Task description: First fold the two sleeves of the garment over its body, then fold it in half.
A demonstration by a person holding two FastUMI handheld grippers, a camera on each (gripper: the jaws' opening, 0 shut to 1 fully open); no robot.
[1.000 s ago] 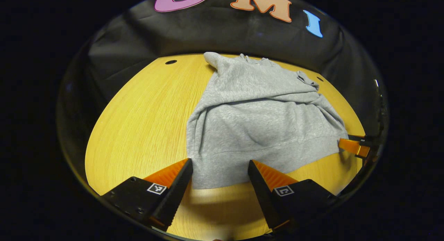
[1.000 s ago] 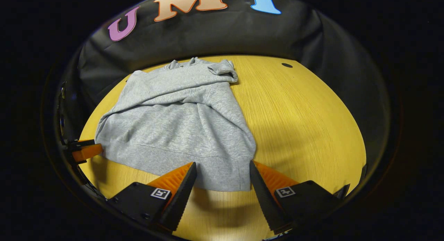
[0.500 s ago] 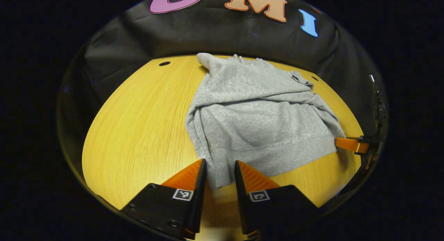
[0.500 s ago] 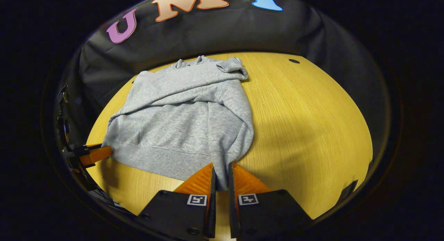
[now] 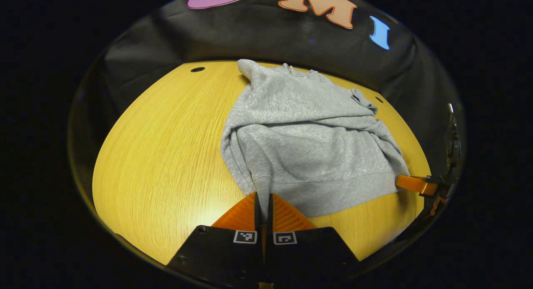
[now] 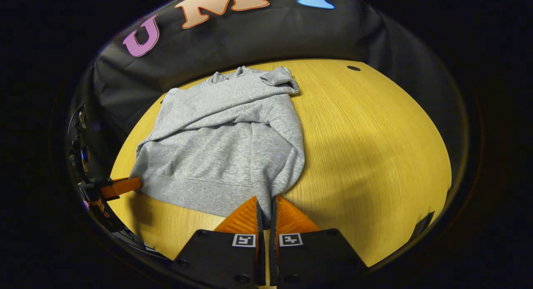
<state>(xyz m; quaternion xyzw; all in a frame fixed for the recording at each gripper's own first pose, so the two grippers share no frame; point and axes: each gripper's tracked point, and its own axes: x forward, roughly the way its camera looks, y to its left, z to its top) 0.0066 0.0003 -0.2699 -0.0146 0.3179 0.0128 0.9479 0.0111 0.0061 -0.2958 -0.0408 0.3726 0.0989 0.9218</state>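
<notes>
Yellow wood tabletop [image 5: 158, 155] carries the grey sweatshirt [image 5: 308, 143], both sleeves already folded over its body, collar toward the far wall. Each near hem corner is pinched: left gripper [image 5: 263, 203] and right gripper [image 6: 265, 205] each have their 2 fingers clamped together on cloth. Everything lies straight ahead of them, so I'd guess the halving fold carries the hem away toward the collar.

The grey, soft, matt fleece-knit sweatshirt [image 5: 308, 143] is showing a ribbed hem band and lying rumpled on the round yellow wooden table [image 5: 166, 147], whose fine-grained top is gleaming faintly. The left gripper [image 5: 263, 205] and the right gripper [image 6: 265, 208] are showing ridged orange plastic fingers [image 6: 243, 216] on matt black bodies.
</notes>
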